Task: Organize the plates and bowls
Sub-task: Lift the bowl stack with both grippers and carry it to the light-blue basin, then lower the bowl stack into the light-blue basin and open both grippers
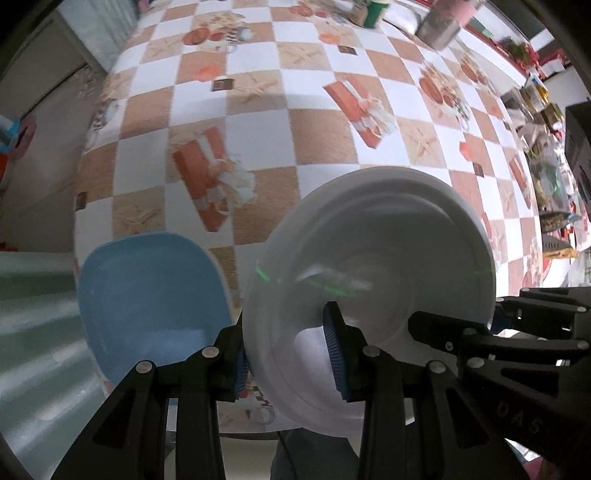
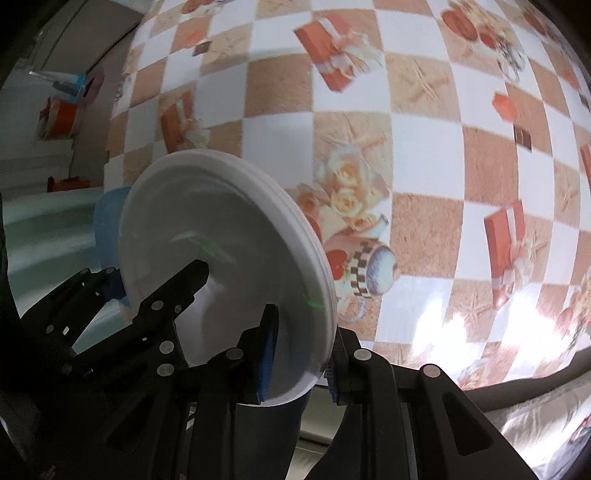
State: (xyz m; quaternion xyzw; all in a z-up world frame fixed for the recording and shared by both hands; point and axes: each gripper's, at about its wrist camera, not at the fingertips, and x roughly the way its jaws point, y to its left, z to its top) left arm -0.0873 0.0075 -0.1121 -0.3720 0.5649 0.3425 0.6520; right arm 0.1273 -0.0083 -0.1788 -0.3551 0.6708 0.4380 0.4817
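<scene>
Both the left claw point(image 1: 290, 360) and right claw point(image 2: 299, 363) clamp opposite rims of the stiff, breakable white plates point(image 1: 369, 280), beside the blue bowl point(image 1: 155, 295), above the counter point(image 1: 258, 110).

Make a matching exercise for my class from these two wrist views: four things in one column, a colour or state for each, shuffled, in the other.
1. white plates
2. blue dish
3. tablecloth
4. metal tin

a. checked, printed with gift boxes
b. at the table's far end
c. pinched at opposite rims by both grippers
d. lying beside the plates, ungripped

Pairs: 1-c, 2-d, 3-a, 4-b
</scene>
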